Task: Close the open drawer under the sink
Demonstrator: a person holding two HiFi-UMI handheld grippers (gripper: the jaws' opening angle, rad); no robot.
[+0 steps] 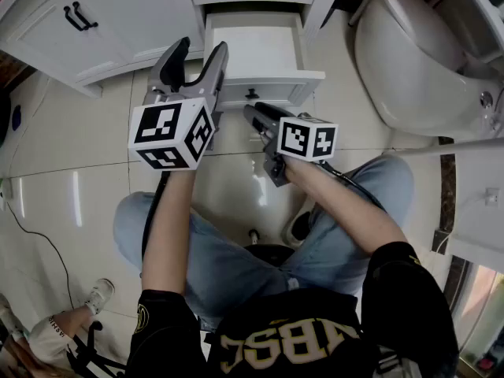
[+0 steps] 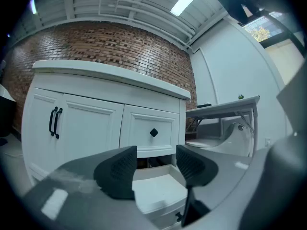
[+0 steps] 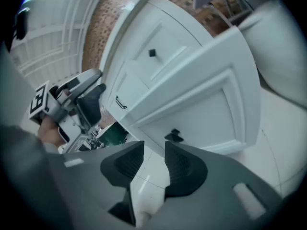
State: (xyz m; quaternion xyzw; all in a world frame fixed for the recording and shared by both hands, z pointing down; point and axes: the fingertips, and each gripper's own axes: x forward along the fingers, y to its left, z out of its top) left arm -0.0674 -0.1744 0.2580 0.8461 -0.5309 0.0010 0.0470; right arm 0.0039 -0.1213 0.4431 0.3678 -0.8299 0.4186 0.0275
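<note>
Left gripper [image 2: 156, 163] sees brick wall [image 2: 110, 47] (head view doesn't).

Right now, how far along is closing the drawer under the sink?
Nothing is done yet: the white panelled drawer stands pulled out of the white vanity cabinet. In hand: the right hand-held gripper, jaws together and empty, points close by the drawer's small black knob. Remaining: push the front in flush.

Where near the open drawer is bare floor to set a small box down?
The tiled floor left of the drawer, bordered by the cabinet base and the person's left knee, is bare. Crowded: in front of the drawer, with the left tongs and right tongs; the gap toward the toilet is narrow.
</note>
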